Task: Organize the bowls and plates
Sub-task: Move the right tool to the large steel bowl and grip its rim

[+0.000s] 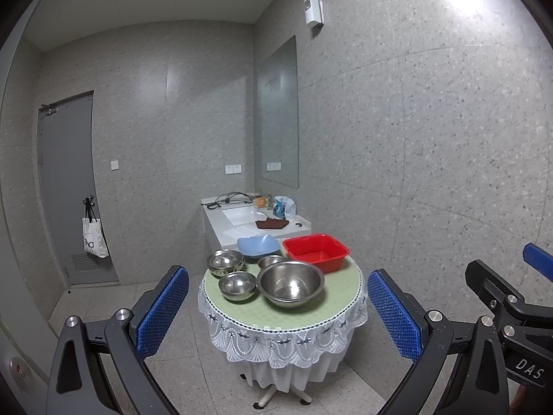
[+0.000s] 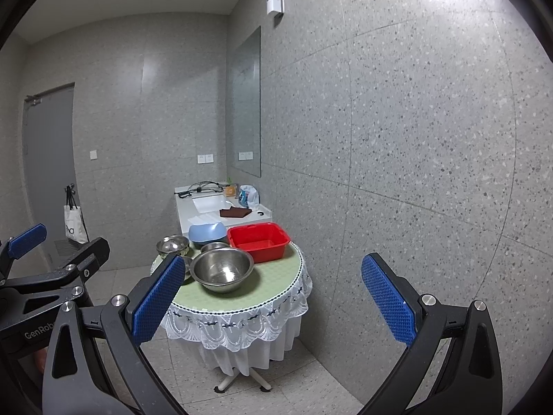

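Left wrist view shows "DAS" printed on the right gripper [image 1: 511,297] at its edge, while the right wrist view reads "GenRob", cut off by a finger, on the left gripper [image 2: 52,263]; lettering on the hanging tote bag [image 1: 93,238] is too small to read. Both claws gape wide, holding nothing, well apart from the round table [image 1: 287,311] where the large steel bowl [image 1: 290,285], three smaller steel bowls [image 1: 237,286], blue bowl [image 1: 258,245] and red basin [image 1: 316,251] sit; the right gripper's near finger [image 2: 159,301] hides one small bowl.

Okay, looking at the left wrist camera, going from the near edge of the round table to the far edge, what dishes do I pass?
Large steel bowl → small steel bowl behind it → red tub → blue bowl.
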A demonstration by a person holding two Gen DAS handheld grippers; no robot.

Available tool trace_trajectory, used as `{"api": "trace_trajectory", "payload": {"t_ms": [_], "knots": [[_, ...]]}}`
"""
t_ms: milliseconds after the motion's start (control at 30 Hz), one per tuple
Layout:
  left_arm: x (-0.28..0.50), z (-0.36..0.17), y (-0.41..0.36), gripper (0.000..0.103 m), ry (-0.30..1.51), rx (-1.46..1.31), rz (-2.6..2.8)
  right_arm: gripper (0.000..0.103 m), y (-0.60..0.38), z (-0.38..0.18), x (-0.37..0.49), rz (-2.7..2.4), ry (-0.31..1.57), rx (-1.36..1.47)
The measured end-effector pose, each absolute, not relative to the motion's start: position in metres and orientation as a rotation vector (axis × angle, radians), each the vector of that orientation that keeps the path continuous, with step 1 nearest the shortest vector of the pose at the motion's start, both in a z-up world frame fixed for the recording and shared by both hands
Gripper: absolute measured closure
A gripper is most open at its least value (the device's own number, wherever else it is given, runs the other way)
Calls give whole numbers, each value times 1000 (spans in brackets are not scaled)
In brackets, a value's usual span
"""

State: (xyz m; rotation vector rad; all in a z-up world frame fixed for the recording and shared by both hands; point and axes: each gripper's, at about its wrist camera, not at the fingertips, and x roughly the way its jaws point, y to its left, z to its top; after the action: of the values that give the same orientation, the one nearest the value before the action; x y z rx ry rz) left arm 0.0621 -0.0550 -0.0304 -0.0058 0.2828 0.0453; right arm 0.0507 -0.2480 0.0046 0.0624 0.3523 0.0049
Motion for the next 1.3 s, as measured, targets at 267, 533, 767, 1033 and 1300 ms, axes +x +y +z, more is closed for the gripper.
{"api": "trace_trajectory", "payload": {"t_ms": [267,533,767,1033,1300], "knots": [[116,-44,-35,1,349,-9,64,0,-231,-20,93,54,416,69],[224,-63,29,1,432,3,41,0,-182,-58,171,75,512,84],[343,-67,102,1,495,9,-25,0,-131,-78,258,37,584,120],[480,-102,158,1,651,-40,-115,0,-115,-112,334,-29,671,116],[633,-145,137,4,809,23,-230,0,-145,-207,431,-77,893,178]]}}
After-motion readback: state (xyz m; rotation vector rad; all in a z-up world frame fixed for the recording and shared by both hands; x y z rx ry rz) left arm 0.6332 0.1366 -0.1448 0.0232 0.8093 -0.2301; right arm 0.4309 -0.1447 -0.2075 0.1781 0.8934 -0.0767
